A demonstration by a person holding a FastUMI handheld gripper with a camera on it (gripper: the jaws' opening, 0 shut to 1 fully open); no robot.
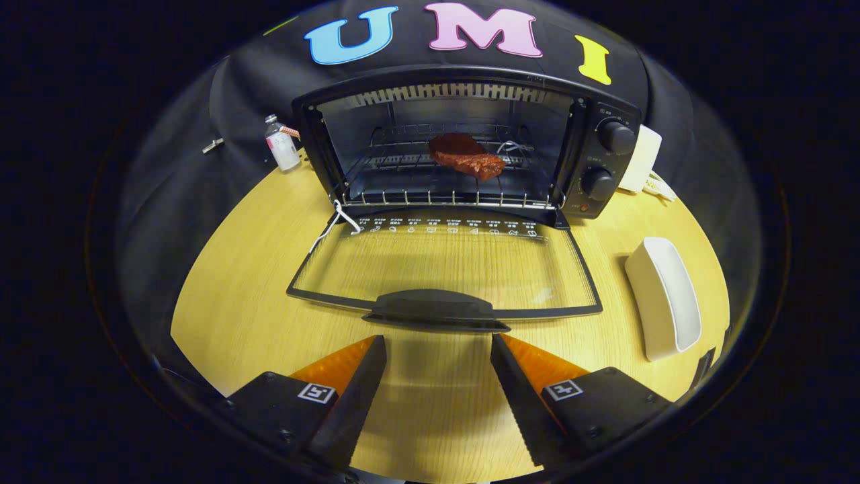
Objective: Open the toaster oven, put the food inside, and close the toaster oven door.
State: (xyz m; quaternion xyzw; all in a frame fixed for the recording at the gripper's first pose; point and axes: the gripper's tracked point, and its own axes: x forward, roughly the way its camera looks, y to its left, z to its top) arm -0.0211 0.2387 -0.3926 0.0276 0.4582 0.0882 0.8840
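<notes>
Now we hold the gripper low over the counter, its jaws spread wide and holding nothing, both fingers just short of the door handle at twelve o'clock. The toaster oven stands beyond at twelve o'clock with its glass door folded flat onto the counter. The food, a reddish-brown piece, already lies on the wire rack inside, a little right of the middle. We judge that only the closing remains.

To do it well, we would come under the handle's front lip, or close on it squarely at its middle, and swing the door up along its hinge arc rather than pushing straight ahead, which could slide the oven back. A white cord hangs by the left hinge at eleven o'clock; it may catch as the door shuts. A white dish sits at two o'clock, a small bottle at ten o'clock, both well apart from the door's path.
</notes>
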